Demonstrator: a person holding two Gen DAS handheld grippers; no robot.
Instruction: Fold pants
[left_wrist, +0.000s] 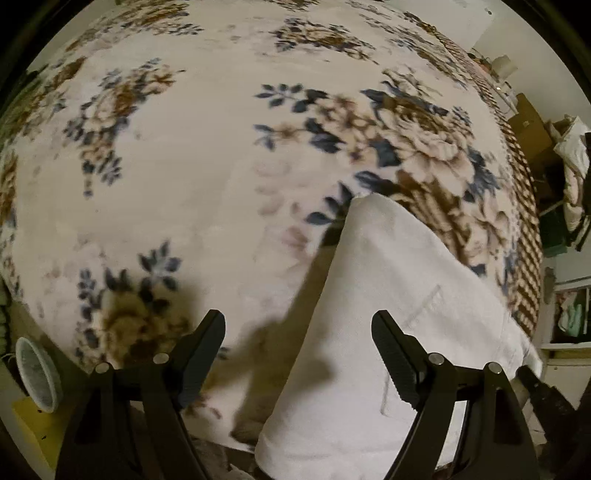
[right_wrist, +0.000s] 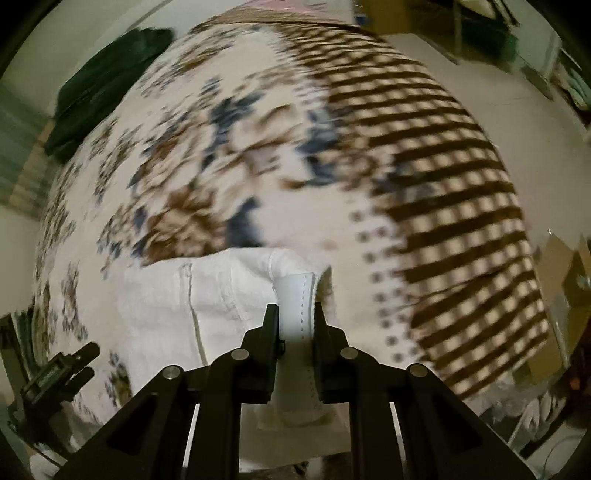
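Observation:
The white pants (left_wrist: 388, 295) lie on a floral blanket (left_wrist: 184, 166), reaching from the near edge toward the middle right. My left gripper (left_wrist: 299, 321) is open and empty, hovering above the pants' left edge. In the right wrist view my right gripper (right_wrist: 295, 314) is shut on a stitched hem or waistband of the white pants (right_wrist: 221, 295) and holds it lifted a little above the blanket (right_wrist: 258, 166). The left gripper shows there at lower left (right_wrist: 70, 365).
The blanket has a brown checked border (right_wrist: 443, 184) on the right. A dark green garment (right_wrist: 107, 81) lies at the bed's far left corner. Cardboard boxes and clutter (left_wrist: 532, 125) stand beyond the right edge. A white cylinder (left_wrist: 37, 373) lies at lower left.

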